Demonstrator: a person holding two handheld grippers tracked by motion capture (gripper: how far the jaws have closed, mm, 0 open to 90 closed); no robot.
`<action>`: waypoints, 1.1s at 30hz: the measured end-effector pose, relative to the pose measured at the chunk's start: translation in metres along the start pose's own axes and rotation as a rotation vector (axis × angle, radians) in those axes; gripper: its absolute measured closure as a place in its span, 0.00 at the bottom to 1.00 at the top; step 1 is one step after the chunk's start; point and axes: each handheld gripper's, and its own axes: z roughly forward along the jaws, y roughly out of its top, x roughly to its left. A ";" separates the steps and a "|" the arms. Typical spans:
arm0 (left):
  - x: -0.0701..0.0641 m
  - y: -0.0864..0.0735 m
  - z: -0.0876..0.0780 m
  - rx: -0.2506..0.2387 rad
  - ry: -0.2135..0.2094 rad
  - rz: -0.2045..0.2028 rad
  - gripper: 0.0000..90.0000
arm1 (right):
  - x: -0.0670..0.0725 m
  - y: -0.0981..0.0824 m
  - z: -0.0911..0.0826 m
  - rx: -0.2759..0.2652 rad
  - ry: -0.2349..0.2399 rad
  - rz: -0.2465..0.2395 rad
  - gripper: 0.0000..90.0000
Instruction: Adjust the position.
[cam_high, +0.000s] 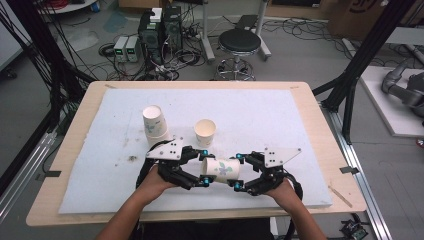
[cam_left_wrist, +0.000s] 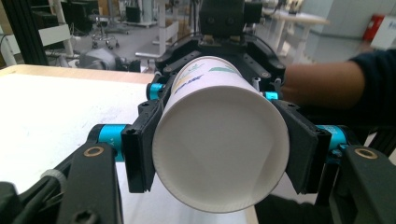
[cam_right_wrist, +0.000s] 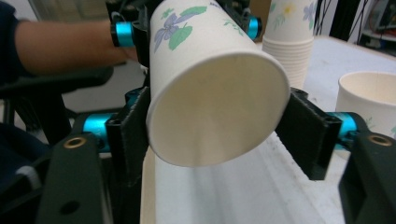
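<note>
A paper cup with a purple and green flower print (cam_high: 221, 169) (cam_left_wrist: 210, 130) (cam_right_wrist: 205, 88) lies level above the white mat, close to the table's front edge. My left gripper (cam_high: 205, 167) (cam_left_wrist: 219, 144) is shut on its left end, a black pad pressed on each side. My right gripper (cam_high: 238, 171) (cam_right_wrist: 217, 126) is closed on the cup's other end, and both of its pads touch the wall. The two grippers face each other with the cup bridging them.
A stack of paper cups (cam_high: 155, 122) (cam_right_wrist: 287, 42) stands upright on the white mat (cam_high: 275, 115) behind the left gripper. A single open cup (cam_high: 205, 131) (cam_right_wrist: 369, 102) stands just behind the held cup. A stool (cam_high: 240, 45) and computers stand on the floor beyond the table.
</note>
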 end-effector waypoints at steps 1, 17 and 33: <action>0.000 -0.001 0.000 -0.004 0.001 -0.005 0.41 | 0.000 0.000 -0.001 -0.010 0.004 0.005 0.38; -0.001 -0.001 0.001 0.150 0.096 -0.024 0.17 | -0.006 0.008 -0.004 0.075 -0.001 0.089 0.40; -0.001 0.012 0.013 0.416 0.103 0.067 0.18 | -0.007 0.037 0.013 0.375 -0.040 0.028 0.40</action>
